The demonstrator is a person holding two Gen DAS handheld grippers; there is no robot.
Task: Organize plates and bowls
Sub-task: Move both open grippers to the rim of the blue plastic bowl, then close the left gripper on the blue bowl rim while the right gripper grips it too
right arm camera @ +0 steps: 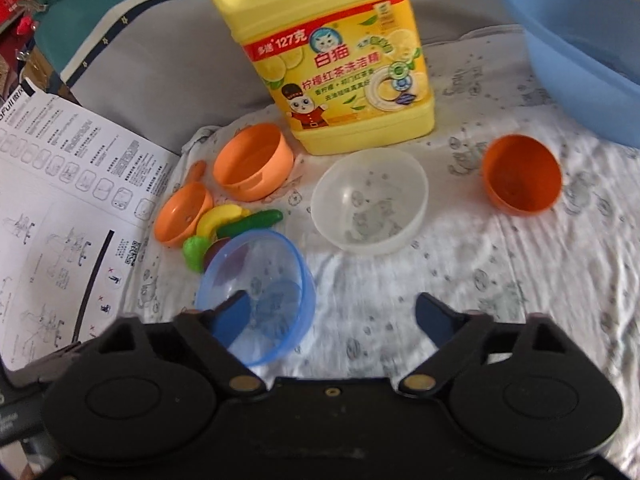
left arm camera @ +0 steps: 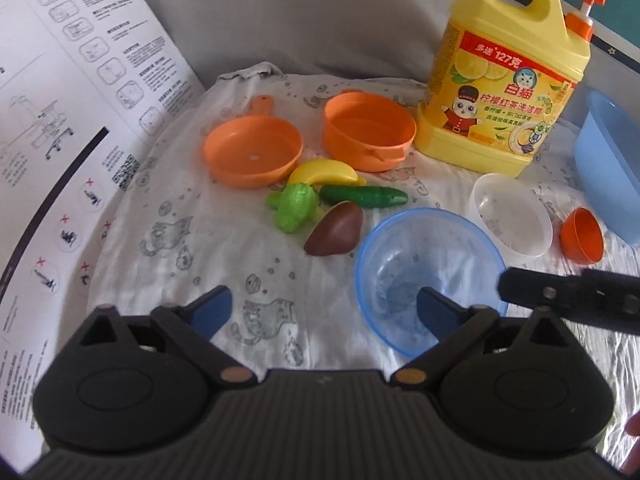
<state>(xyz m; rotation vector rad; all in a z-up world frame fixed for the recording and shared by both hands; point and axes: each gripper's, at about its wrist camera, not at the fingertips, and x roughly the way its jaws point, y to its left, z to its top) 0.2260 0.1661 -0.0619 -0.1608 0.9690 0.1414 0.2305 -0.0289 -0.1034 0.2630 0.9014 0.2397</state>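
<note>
both tongs open, empty: left tongs (left arm camera: 324, 308), right tongs (right arm camera: 334, 316) | blue bowl (left arm camera: 430, 276) light, tilted | risk: finger nudges rim, bowl skids into toy food (left arm camera: 316, 208) on wrinkled cloth (left arm camera: 160, 240)

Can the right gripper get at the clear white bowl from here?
Probably yes. The right gripper is open, and the white bowl sits just ahead on the cloth with nothing between them.
</note>
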